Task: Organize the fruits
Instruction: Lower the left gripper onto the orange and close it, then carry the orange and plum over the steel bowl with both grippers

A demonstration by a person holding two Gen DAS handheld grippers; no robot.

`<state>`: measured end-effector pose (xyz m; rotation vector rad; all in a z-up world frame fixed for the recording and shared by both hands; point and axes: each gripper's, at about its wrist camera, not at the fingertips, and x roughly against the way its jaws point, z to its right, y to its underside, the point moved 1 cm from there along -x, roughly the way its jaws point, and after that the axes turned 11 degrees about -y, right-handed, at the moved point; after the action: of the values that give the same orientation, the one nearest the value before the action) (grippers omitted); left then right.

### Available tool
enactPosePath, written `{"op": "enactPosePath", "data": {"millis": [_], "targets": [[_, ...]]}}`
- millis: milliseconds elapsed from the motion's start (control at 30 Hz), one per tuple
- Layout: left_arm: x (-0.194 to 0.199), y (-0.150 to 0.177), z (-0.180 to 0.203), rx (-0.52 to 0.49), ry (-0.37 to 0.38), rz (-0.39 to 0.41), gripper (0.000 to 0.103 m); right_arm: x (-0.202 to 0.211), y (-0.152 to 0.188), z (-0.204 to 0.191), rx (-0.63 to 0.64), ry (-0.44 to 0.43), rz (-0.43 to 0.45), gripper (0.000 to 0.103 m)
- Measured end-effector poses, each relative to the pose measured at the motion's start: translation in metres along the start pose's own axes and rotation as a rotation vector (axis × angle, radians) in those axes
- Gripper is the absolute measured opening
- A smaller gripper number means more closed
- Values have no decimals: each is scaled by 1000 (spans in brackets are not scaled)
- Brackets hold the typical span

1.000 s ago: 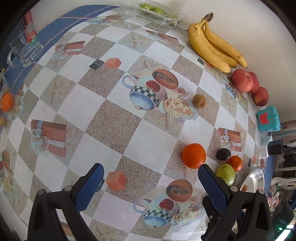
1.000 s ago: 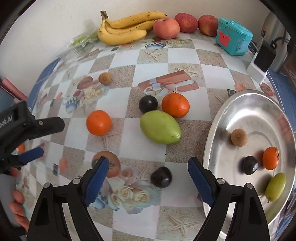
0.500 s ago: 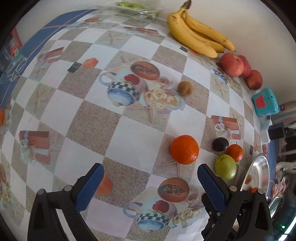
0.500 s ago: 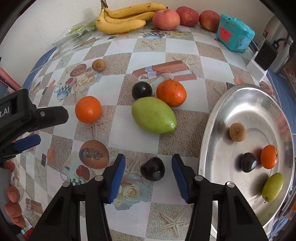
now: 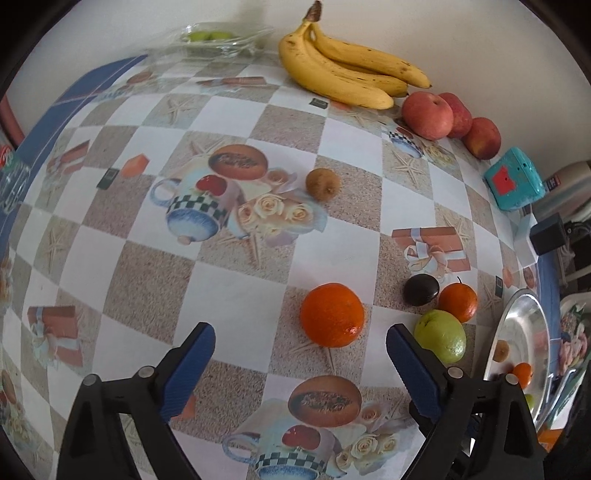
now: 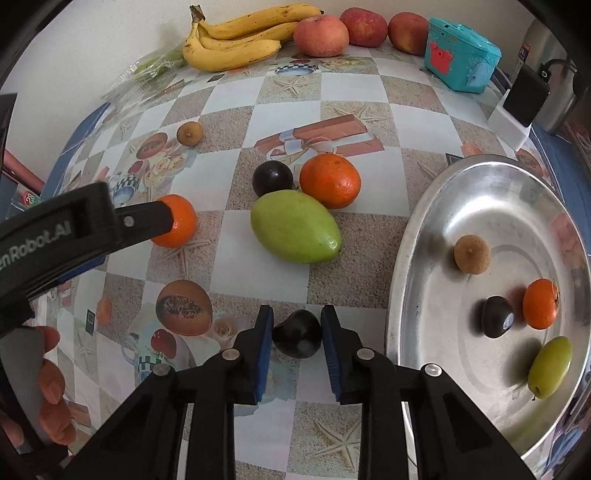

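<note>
My right gripper is shut on a dark plum that rests on the checked tablecloth, just left of the metal tray. The tray holds a brown fruit, another dark plum, a small orange and a green fruit. My left gripper stands wide with its jaws closing. An orange lies just ahead between its fingertips, and the pads are not pressing on it. A green mango, an orange and a plum sit together mid-table.
Bananas and red apples line the back wall, beside a teal box and a black charger. A small brown fruit lies alone. A clear packet of green fruit sits at the back left.
The right jaws closed from wide apart onto the dark plum. The left gripper slid toward the orange, which now lies nearer between its fingers, and its jaws narrowed slightly.
</note>
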<state>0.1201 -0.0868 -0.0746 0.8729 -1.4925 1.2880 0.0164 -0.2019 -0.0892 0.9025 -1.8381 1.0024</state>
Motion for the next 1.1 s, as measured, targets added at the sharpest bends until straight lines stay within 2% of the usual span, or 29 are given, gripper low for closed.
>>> {"op": "enactPosePath", "data": {"millis": [200, 433, 500, 600, 633, 767, 900, 1100], "targets": [[3, -3, 6, -34, -27, 70, 90, 13, -5, 4, -37, -40, 33, 27], [0, -4, 21, -97, -45, 104, 77, 37, -11, 1, -30, -51, 102, 27], [-4, -2, 24, -108, -50, 96, 73, 36, -12, 2, -32, -51, 99, 27], [-11, -1, 29, -124, -66, 87, 61, 35, -12, 2, -39, -50, 95, 27], [-13, 0, 29, -126, -78, 88, 55, 36, -12, 3, -42, -51, 98, 27], [-11, 2, 32, -125, -68, 97, 43, 41, -12, 7, -52, -57, 112, 27], [-8, 4, 35, -141, -92, 118, 42, 42, -13, 11, -64, -56, 117, 27], [3, -1, 29, -102, -94, 125, 42, 45, -13, 13, -72, -64, 124, 27]]}}
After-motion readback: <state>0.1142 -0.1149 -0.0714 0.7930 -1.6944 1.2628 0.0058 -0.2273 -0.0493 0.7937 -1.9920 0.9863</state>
